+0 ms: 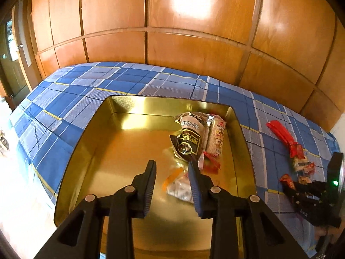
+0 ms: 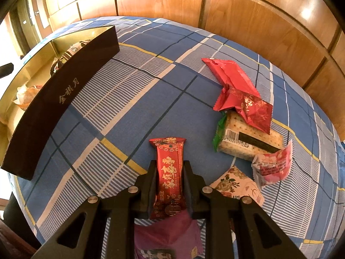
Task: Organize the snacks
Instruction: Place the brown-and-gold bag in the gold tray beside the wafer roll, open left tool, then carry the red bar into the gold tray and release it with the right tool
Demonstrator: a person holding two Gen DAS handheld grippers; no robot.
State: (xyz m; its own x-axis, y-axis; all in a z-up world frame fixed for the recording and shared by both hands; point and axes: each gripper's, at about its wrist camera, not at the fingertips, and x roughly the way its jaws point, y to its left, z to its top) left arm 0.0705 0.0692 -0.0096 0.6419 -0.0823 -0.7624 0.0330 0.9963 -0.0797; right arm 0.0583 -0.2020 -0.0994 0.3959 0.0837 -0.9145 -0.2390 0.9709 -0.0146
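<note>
Right hand-held gripper (image 2: pixel 169 173) pinched a long red snack bar (image 2: pixel 170 172) between its fingers, the bar's far end pointing away over the blue plaid cloth (image 2: pixel 133 90). Under it lay a purple packet (image 2: pixel 168 235). To its right sat a floral packet (image 2: pixel 235 183), a pink packet (image 2: pixel 272 164), a cracker pack (image 2: pixel 248 138) with a barcode, and red wrappers (image 2: pixel 235 86) overlapping the crackers' far edge. A dark-walled tin (image 2: pixel 54 99) stood well to the left.

Left hand-held gripper (image 1: pixel 172 168) hung spread and empty over the tin's gold floor (image 1: pixel 120 151). Inside, toward the right wall, lay a black-and-silver pouch (image 1: pixel 189 138), touching a tall biscuit pack (image 1: pixel 216 136), with a small red packet (image 1: pixel 212 164) and a blurred orange-and-clear packet (image 1: pixel 179 185) nearer. Beyond the tin's right wall, red wrappers (image 1: pixel 282 133) lay on the cloth beside the other gripper.
</note>
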